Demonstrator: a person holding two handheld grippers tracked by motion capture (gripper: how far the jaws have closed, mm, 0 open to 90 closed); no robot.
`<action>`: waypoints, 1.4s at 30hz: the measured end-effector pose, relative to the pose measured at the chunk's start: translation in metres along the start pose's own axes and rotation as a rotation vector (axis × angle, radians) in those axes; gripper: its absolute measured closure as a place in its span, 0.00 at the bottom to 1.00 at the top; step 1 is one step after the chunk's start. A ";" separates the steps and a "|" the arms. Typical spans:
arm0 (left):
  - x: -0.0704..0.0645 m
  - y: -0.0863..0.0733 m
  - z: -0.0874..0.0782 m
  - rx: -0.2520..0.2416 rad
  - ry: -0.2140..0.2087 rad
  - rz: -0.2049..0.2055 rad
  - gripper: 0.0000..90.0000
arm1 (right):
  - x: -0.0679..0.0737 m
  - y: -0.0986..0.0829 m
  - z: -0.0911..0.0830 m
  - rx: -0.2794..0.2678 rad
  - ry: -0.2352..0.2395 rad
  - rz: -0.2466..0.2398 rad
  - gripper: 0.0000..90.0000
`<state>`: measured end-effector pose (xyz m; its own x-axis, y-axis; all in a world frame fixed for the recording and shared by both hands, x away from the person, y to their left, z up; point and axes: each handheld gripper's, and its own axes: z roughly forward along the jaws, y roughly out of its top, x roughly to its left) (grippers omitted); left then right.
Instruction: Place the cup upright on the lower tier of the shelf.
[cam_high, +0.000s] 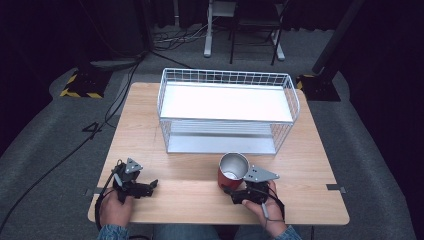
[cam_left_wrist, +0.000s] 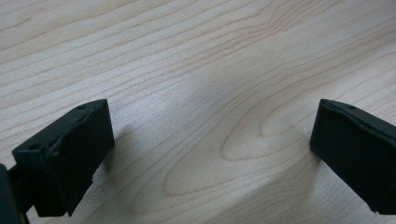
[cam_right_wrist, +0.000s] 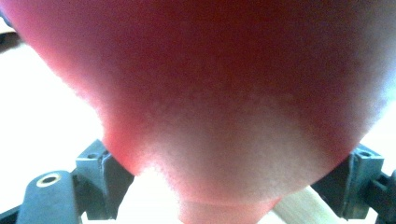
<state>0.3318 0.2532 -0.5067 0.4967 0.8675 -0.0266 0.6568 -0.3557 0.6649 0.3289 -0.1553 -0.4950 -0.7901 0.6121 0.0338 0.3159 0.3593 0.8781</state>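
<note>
My right gripper (cam_high: 239, 191) pinches the red cup (cam_high: 231, 172) low on its body, one jaw on each side; the cup sits near the wooden table's (cam_high: 200, 200) front edge, just before the white wire basket (cam_high: 227, 111). My left gripper (cam_high: 145, 187) rests at front left, jaws spread wide over bare wood.

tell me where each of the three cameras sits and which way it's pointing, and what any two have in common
High view: above the person's side, facing forward and down on the light wooden table and white wire basket; both hands with claws enter from below.
Left gripper view: rides the left claw, looking down at bare wood between its spread black jaws.
Right gripper view: rides the right claw, close against the red metal cup.
Shared: the cup also shows in the high view, between the right claw's jaws.
</note>
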 end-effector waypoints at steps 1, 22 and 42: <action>0.000 0.000 0.000 -0.001 0.000 -0.001 0.00 | 0.000 0.001 0.000 -0.002 0.001 -0.003 0.19; 0.000 0.000 0.000 -0.001 0.000 -0.001 0.00 | -0.024 0.045 0.007 0.020 -0.023 0.003 0.19; 0.000 0.000 0.000 -0.001 0.000 -0.001 0.00 | -0.054 0.067 0.045 0.014 -0.083 0.042 0.19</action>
<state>0.3318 0.2532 -0.5068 0.4963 0.8677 -0.0273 0.6568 -0.3547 0.6655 0.4163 -0.1324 -0.4591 -0.7300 0.6827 0.0304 0.3554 0.3413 0.8702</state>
